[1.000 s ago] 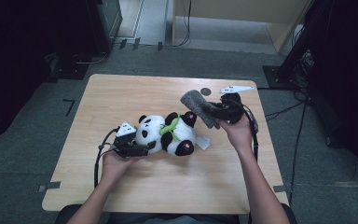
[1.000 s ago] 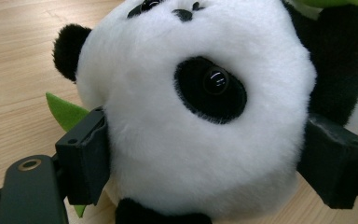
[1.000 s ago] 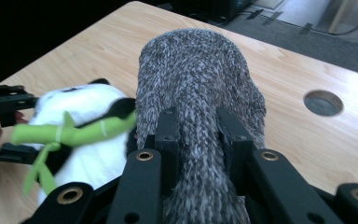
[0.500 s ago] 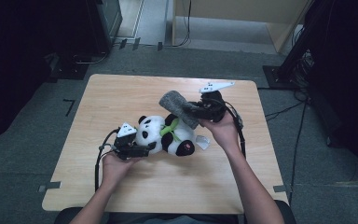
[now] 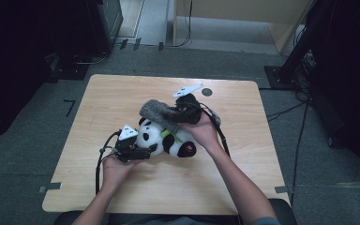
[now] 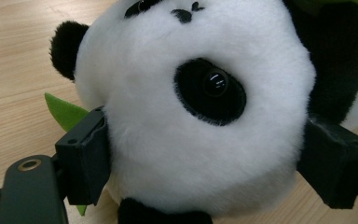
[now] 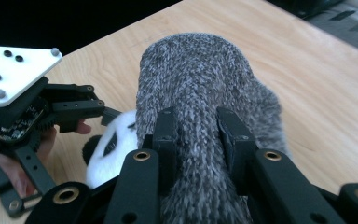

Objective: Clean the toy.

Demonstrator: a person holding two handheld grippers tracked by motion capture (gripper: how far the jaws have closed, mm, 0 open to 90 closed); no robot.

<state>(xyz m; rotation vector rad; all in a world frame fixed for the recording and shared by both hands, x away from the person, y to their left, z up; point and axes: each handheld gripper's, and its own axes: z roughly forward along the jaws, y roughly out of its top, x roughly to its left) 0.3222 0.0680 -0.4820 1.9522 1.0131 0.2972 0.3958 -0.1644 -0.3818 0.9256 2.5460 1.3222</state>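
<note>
The grey knitted hat (image 5: 158,112) hangs just above and to the far side of the panda toy (image 5: 166,139), whose head lies at the left and body at the right, long axis across the worktop (image 5: 243,187). The right hand-held gripper (image 7: 196,126) pinches the hat narrowly, its open end facing the head. The left hand-held gripper (image 6: 200,154) clamps the head from both sides. No containers are present.

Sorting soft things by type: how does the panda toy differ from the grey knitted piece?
The panda toy is black-and-white plush; the grey knitted piece is plain ribbed wool. The panda lies on the table, head clamped by the left hand-held gripper; the knit is held above it by the right hand-held gripper. Both look soft.
</note>
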